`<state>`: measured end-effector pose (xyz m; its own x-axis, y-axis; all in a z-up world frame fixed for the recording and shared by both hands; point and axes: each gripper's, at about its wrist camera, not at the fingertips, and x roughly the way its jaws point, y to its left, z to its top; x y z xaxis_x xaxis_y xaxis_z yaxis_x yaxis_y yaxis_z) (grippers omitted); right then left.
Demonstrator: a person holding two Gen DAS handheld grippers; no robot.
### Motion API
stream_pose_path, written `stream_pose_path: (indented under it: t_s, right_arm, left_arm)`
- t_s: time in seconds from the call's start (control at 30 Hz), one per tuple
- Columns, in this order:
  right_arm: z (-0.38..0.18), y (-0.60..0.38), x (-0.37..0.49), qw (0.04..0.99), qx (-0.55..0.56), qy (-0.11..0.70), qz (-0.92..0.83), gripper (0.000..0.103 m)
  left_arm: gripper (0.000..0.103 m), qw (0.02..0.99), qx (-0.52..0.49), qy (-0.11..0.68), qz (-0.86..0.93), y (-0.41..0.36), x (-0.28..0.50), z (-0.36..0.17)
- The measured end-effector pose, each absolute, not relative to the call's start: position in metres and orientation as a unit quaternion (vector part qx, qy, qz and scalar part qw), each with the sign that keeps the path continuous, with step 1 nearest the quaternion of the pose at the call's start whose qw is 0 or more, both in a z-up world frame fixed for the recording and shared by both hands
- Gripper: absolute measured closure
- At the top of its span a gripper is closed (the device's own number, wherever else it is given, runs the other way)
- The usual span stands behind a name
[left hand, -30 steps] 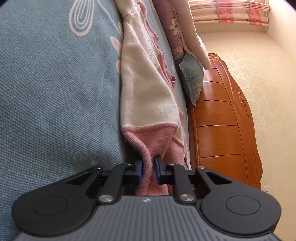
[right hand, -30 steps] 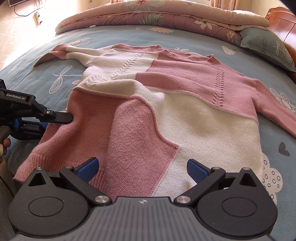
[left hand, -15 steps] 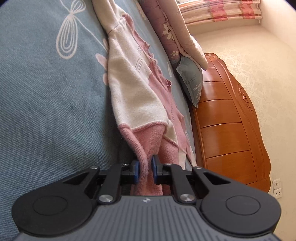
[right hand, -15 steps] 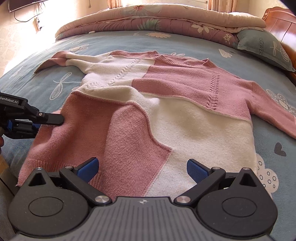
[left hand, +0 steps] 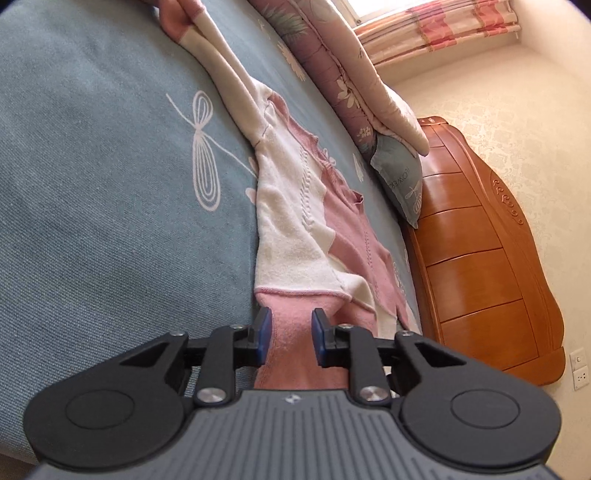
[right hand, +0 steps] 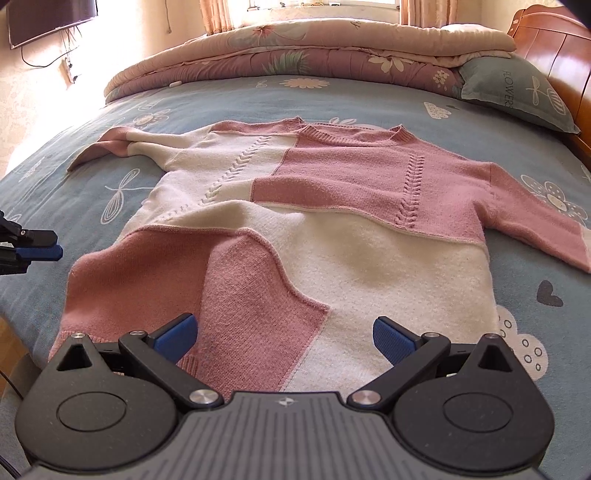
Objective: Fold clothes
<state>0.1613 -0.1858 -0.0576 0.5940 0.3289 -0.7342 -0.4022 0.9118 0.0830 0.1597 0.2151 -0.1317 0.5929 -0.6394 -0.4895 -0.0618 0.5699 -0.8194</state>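
- The pink and cream knit sweater [right hand: 332, 236] lies spread flat, front up, on the blue bedspread [right hand: 332, 96], w/ the neckline toward the far quilt and the hem toward the near edge of the bed.
- One sleeve [right hand: 535, 218] goes out to the right side of the right wrist view, and the other sleeve [right hand: 122, 147] goes to the far left, a bit crumpled.
- The lower left part of the sweater has some soft waves, not fully flat.
- Right gripper [right hand: 282, 334]: fingers wide apart, nothing pressed between them; it hovers over the hem, approx. where pink and cream panels meet.
- Left gripper [left hand: 288, 338]: jaws are opening; the pink corner of the sweater is seen in the gap, but the blue pads [left hand: 263, 334] do not press on it.
- In the right wrist view the left gripper's tips [right hand: 35, 247] stand at the left edge of the picture, beside the sweater and apart from it.
- A rolled floral quilt [right hand: 314, 55] lies across the far side of the bed.
- A grey-blue pillow [right hand: 517, 92] leans at the wooden headboard [left hand: 480, 258], on the right.
- Striped curtains [left hand: 439, 33] hang in the corner of the room.
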Motion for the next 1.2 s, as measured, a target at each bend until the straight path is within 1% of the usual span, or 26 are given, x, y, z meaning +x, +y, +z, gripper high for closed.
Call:
stream_pose_path:
  t_s: [0.03, 0.07, 0.1, 0.13, 0.17, 0.37, 0.43, 0.6, 0.7, 0.73, 0.77, 0.83, 0.93, 1.0, 1.07, 1.2]
  right_arm:
    - [-0.058, -0.187, 0.161, 0.891, -0.045, 0.402, 0.204, 0.0]
    - [-0.058, -0.188, 0.16, 0.891, -0.045, 0.403, 0.203, 0.0]
    - [-0.058, -0.189, 0.159, 0.891, -0.046, 0.404, 0.202, 0.0]
    - [-0.059, -0.191, 0.158, 0.891, -0.046, 0.405, 0.201, 0.0]
    - [-0.059, -0.192, 0.158, 0.89, -0.045, 0.407, 0.199, 0.0]
    - [-0.062, -0.198, 0.159, 0.89, -0.033, 0.415, 0.188, 0.0]
    - [-0.062, -0.197, 0.16, 0.89, -0.032, 0.415, 0.186, 0.0]
    - [-0.06, -0.199, 0.161, 0.889, -0.036, 0.419, 0.181, 0.0]
    - [-0.061, -0.207, 0.16, 0.889, -0.034, 0.421, 0.178, 0.0]
    - [-0.062, -0.209, 0.161, 0.888, -0.033, 0.423, 0.177, 0.0]
    - [-0.064, -0.211, 0.161, 0.887, -0.033, 0.426, 0.175, 0.0]
    - [-0.068, -0.215, 0.164, 0.885, -0.026, 0.433, 0.172, 0.0]
    - [-0.071, -0.219, 0.164, 0.884, -0.013, 0.435, 0.171, 0.0]
    - [-0.072, -0.221, 0.163, 0.884, -0.008, 0.436, 0.17, 0.0]
    - [-0.072, -0.222, 0.163, 0.884, -0.008, 0.435, 0.171, 0.0]
    - [-0.064, -0.228, 0.161, 0.889, -0.011, 0.423, 0.172, 0.0]
  left_arm:
    - [0.074, 0.778, -0.427, 0.42, -0.188, 0.212, 0.161, -0.138]
    - [0.071, 0.772, -0.428, 0.428, -0.193, 0.208, 0.163, -0.145]
    - [0.064, 0.77, -0.428, 0.431, -0.198, 0.205, 0.164, -0.149]
    - [0.06, 0.768, -0.427, 0.431, -0.204, 0.203, 0.164, -0.153]
    - [0.06, 0.766, -0.427, 0.432, -0.21, 0.2, 0.165, -0.157]
    - [0.06, 0.764, -0.414, 0.424, -0.256, 0.183, 0.188, -0.162]
    - [0.063, 0.765, -0.404, 0.423, -0.269, 0.173, 0.195, -0.163]
    - [0.064, 0.762, -0.403, 0.42, -0.285, 0.171, 0.178, -0.163]
    - [0.07, 0.762, -0.402, 0.417, -0.289, 0.172, 0.172, -0.166]
    - [0.072, 0.762, -0.402, 0.417, -0.289, 0.17, 0.176, -0.167]
    - [0.076, 0.761, -0.403, 0.418, -0.289, 0.167, 0.18, -0.168]
    - [0.079, 0.763, -0.401, 0.417, -0.289, 0.161, 0.187, -0.169]
    - [0.089, 0.776, -0.385, 0.423, -0.266, 0.15, 0.189, -0.167]
    - [0.097, 0.774, -0.389, 0.428, -0.259, 0.152, 0.184, -0.164]
    - [0.101, 0.771, -0.39, 0.433, -0.257, 0.154, 0.176, -0.158]
    - [0.101, 0.775, -0.416, 0.403, -0.253, 0.184, 0.152, -0.132]
